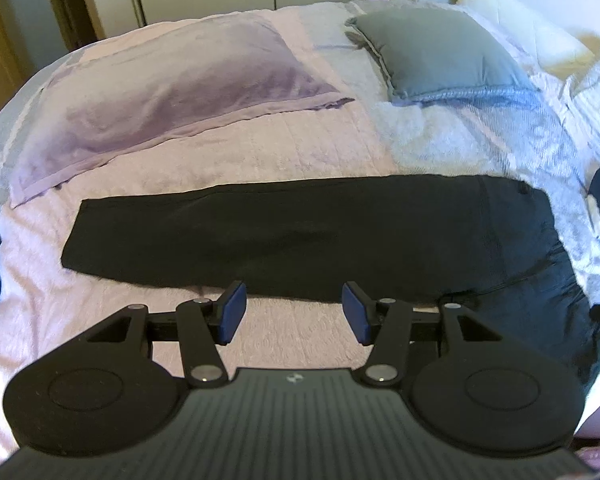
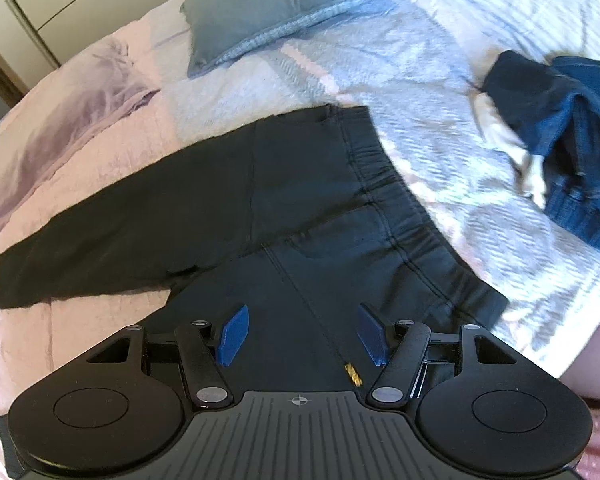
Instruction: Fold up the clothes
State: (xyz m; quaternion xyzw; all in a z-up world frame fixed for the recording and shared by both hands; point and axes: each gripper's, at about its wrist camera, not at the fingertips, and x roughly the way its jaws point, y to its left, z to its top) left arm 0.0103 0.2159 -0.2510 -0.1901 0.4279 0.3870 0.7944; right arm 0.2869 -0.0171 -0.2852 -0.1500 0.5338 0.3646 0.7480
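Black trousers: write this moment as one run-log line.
black trousers flat on bed | left gripper open | right gripper open over trousers

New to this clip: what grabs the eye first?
The long black trousers spread flat across the pink quilted bedspread, directly ahead of both open grippers, left and right. Next, the crumpled blue denim garment at the right, and the grey pillow behind.

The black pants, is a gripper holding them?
No, both grippers, left and right, hover open above the black pants.
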